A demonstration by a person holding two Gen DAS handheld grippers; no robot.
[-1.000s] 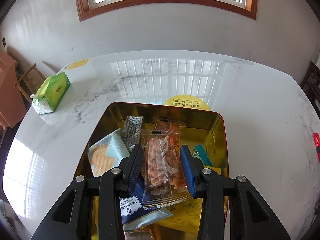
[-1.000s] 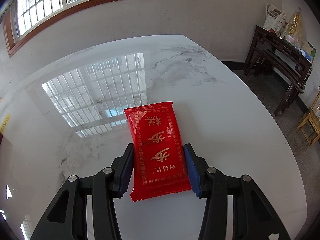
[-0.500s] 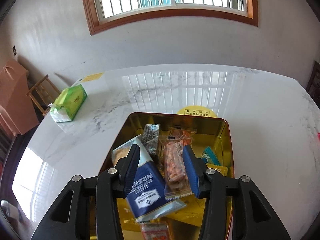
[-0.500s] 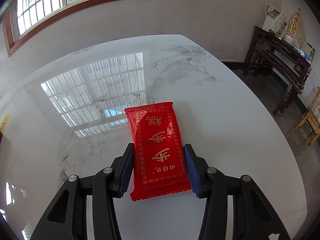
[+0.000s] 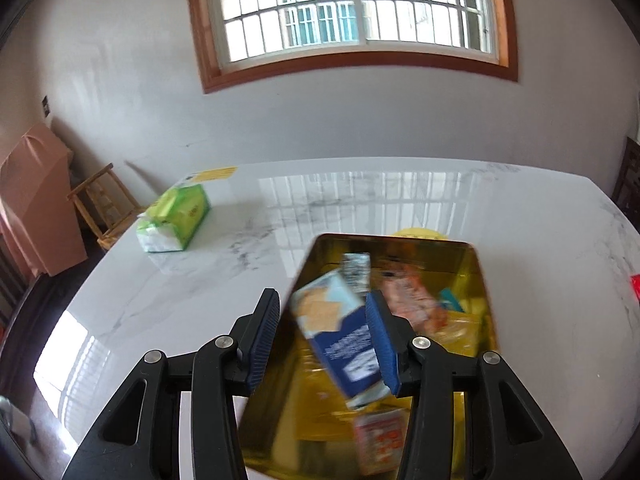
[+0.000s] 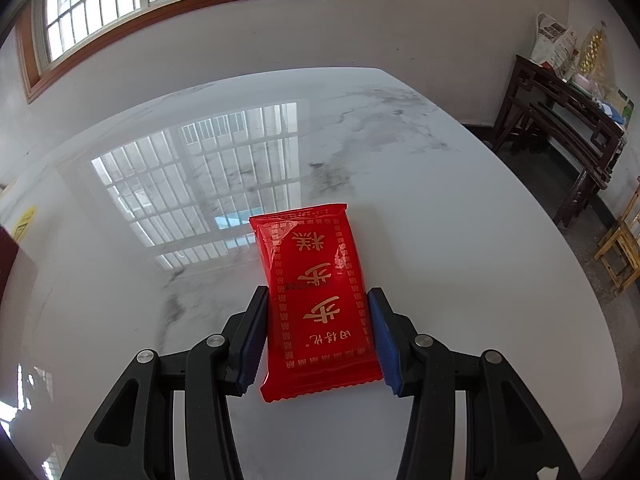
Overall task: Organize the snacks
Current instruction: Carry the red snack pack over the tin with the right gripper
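Observation:
In the left wrist view a gold tin sits on the white marble table and holds several snack packets, among them a blue and white cracker packet and an orange nut packet. My left gripper is open and empty, raised over the tin's left rim; the view is blurred. In the right wrist view a red packet with gold characters lies flat on the table. My right gripper is open, its fingers on either side of the red packet, close to its edges.
A green tissue pack lies at the table's far left. A yellow sticker lies behind the tin. Wooden chairs stand beyond the left edge; a dark wooden bench and a stool stand beyond the right edge.
My left gripper has let the orange nut packet drop into the tin, then lifted and shifted left. The right gripper and red packet have not moved.

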